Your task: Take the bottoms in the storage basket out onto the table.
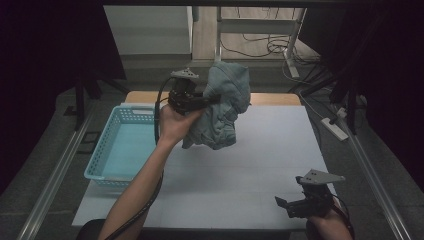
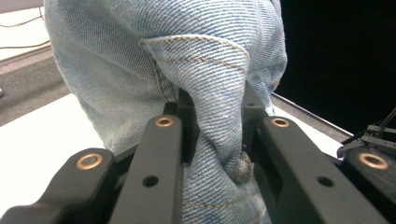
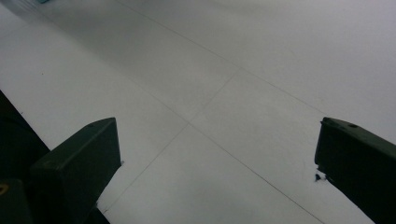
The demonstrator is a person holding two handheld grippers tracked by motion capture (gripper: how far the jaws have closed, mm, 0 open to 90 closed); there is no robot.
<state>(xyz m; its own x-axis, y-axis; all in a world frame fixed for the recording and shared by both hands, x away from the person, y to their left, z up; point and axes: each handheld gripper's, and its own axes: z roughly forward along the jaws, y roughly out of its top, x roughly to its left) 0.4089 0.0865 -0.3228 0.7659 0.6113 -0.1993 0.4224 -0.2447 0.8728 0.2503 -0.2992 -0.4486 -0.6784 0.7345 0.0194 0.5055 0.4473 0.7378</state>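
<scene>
**Denim garment in the air, carry step toward the basket**

Denim garment is hanging bunched up above the white table, near the far edge, clear of the surface. I'm gripping it with my left gripper; in the left gripper view a thick twisted fold of the denim is sitting clamped between my two black jaws, seam stitching showing. The rest of the cloth is drooping below and to the right of the grip.

The light blue basket is sitting at the left edge of the table, just beside and below my left hand, looking empty.

My right gripper is idling low at the near right corner, jaws standing wide apart, nothing between them, bare table in front.

Step in hand, as I'm reading it: transporting the garment, probably to the basket. Next move is calling for swinging left until the hanging bulk is over the basket opening, lowering, then releasing. Watch for trailing cloth catching the rim.
</scene>
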